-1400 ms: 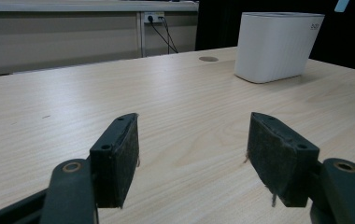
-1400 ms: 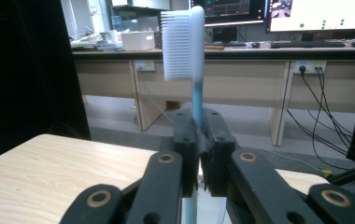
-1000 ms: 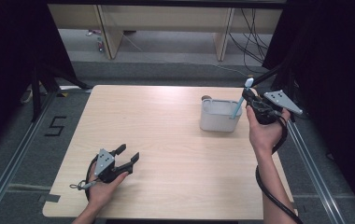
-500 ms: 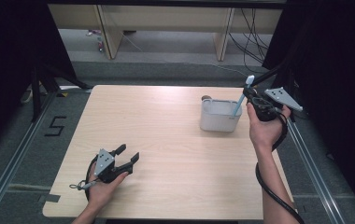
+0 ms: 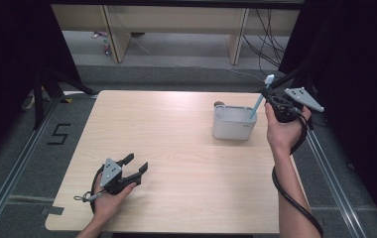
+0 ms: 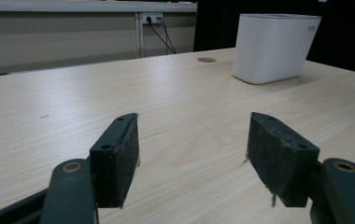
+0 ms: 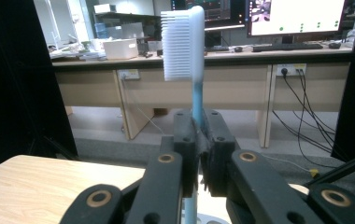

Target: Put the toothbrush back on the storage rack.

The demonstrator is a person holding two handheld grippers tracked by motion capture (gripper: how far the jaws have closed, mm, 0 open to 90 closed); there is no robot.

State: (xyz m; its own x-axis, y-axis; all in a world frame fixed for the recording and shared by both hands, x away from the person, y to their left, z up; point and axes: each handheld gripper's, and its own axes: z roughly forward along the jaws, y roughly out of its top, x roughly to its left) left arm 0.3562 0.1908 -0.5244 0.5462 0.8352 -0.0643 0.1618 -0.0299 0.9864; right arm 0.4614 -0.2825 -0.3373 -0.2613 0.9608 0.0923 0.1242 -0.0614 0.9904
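A toothbrush with a pale blue handle and white bristles stands upright in my right gripper, which is shut on its handle. In the high view this right gripper is at the table's far right, just beside a white container. The toothbrush slants down toward the container's right end; I cannot tell whether its tip is inside. My left gripper rests on the table near the front left, open and holding nothing. Seen from the left gripper, the white container stands far ahead.
The container stands on a light wooden table. A small round hole is in the tabletop beside the container. Dark curtains flank both sides, and wooden desks with cables stand beyond the far edge.
My right gripper has edged slightly up with the toothbrush, so the brush head sits a little higher. The left gripper has not moved.
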